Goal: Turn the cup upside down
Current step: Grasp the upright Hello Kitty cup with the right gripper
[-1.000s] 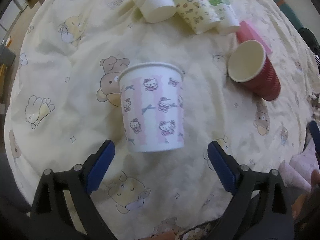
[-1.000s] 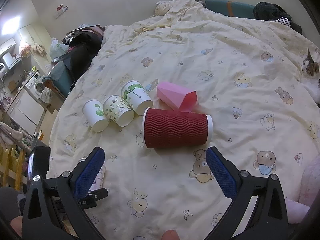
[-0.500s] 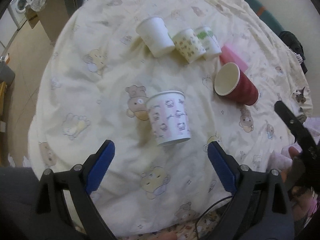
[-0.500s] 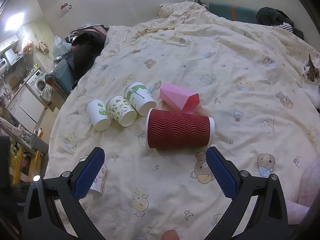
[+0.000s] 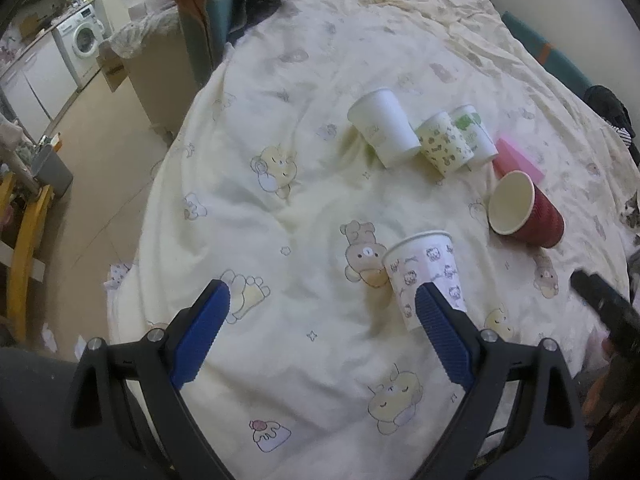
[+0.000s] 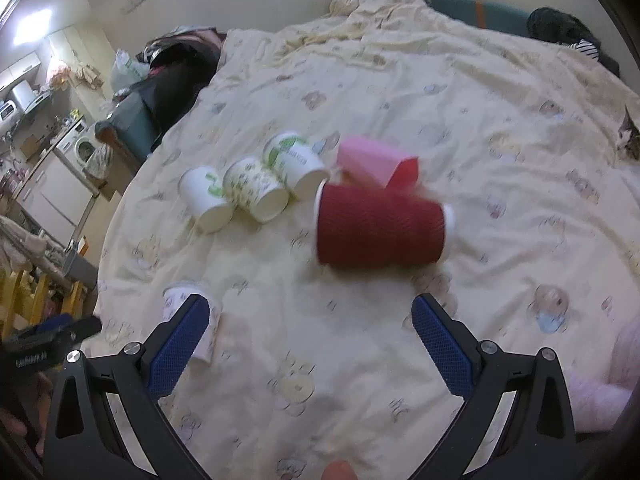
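The kitty-print cup (image 5: 426, 276) stands on the quilt (image 5: 304, 208), just behind my left gripper's (image 5: 322, 300) right finger; both my grippers gape empty.

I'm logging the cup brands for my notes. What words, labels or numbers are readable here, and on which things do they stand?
Nothing reads clearly.
Green-print cup: lettering, too small to read.
Left hand-held gripper in the right wrist view: white lettering, blurred.
Cat-print cup: pictures only.
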Available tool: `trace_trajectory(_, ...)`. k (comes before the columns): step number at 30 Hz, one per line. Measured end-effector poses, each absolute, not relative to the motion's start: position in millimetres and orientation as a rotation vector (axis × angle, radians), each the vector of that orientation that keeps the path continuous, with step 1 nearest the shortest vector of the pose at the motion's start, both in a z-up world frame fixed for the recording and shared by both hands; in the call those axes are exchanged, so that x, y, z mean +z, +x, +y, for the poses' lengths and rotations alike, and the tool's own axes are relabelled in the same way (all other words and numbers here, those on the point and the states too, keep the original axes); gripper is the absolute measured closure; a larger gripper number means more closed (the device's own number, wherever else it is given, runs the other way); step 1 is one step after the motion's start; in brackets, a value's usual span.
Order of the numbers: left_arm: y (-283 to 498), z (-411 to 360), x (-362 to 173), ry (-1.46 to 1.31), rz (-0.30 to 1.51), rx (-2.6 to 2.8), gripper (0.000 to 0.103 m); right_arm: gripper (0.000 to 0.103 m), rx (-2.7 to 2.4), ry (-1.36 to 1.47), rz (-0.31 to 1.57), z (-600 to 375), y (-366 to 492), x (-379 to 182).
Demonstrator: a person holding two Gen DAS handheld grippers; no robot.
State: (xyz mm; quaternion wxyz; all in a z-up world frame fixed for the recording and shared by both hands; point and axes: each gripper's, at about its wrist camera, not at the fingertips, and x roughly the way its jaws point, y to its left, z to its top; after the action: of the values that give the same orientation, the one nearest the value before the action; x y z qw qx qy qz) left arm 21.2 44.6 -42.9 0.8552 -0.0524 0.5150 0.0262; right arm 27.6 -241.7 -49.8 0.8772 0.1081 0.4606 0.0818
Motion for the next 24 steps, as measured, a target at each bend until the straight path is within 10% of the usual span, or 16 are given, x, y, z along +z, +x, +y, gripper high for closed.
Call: trace_trajectory(24, 26, 71, -46, -0.219, 1.099, 0.113, 0.011, 0.019, 0.420, 0.109, 1.135, -114, 41, -121)
